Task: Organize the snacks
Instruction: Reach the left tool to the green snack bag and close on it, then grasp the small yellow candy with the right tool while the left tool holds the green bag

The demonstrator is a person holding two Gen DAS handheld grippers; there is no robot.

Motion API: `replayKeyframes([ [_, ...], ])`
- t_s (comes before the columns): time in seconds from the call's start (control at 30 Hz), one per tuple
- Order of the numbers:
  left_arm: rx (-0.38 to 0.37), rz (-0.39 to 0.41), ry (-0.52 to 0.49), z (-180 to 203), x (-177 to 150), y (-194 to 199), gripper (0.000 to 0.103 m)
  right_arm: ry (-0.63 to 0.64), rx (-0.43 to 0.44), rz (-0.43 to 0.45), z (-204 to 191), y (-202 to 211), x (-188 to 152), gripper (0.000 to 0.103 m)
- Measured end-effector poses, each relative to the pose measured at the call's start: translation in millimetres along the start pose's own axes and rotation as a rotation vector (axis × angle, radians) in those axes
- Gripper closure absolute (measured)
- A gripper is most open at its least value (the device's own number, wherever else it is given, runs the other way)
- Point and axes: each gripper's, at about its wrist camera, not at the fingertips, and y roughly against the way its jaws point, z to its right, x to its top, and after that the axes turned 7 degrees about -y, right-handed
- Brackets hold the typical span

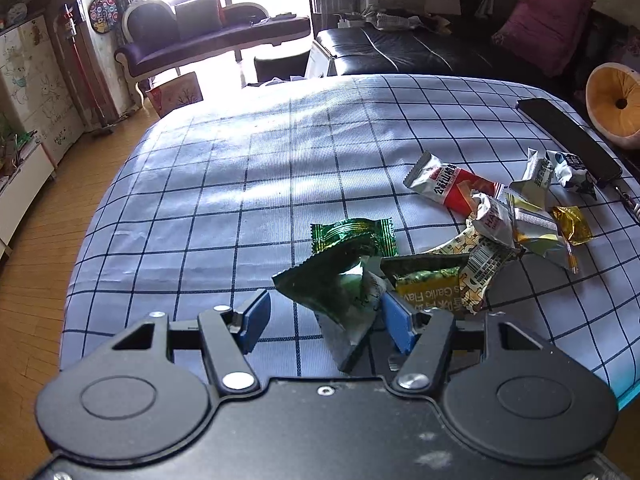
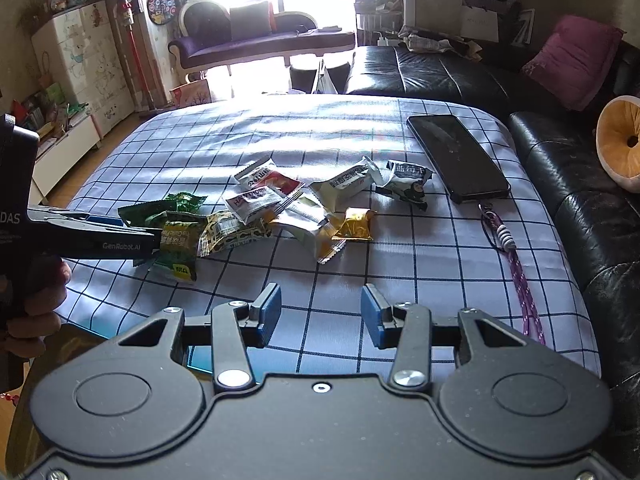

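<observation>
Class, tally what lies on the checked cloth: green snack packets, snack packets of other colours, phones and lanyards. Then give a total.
Green snack packets: 3
Other snack packets: 7 (they overlap, so this is the best count)
Phone: 1
Lanyard: 1
Total: 12

Blue-checked white tablecloth [image 2: 360, 248], dark green packet [image 1: 340, 288], gold wrapper [image 2: 356, 224]
</observation>
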Motion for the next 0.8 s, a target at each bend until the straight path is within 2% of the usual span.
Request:
replayKeyframes([
  [0.3,-0.019,-0.019,0.048,-4.1,7.4,-20.3,0.039,-0.005,-0.025,0.002,7.7,-16.9,13.0,0.051],
  [0.37,-0.035,-0.020,0.065,-7.8,8.1,-21.9,0.043,-0.006,-0.032,0.004,9.0,-19.6,15.3,0.051],
  [0.4,-0.041,-0.021,0.076,-10.2,8.1,-22.2,0.049,-0.005,-0.035,0.006,9.1,-20.6,16.5,0.051],
  [0.53,-0.072,-0.023,0.113,-21.2,6.6,-20.4,0.053,-0.003,-0.046,0.013,10.2,-25.0,21.1,0.051],
  [0.8,-0.077,-0.046,0.159,-36.3,-8.9,-7.6,0.056,-0.001,-0.060,0.006,12.4,-41.1,32.2,0.057],
])
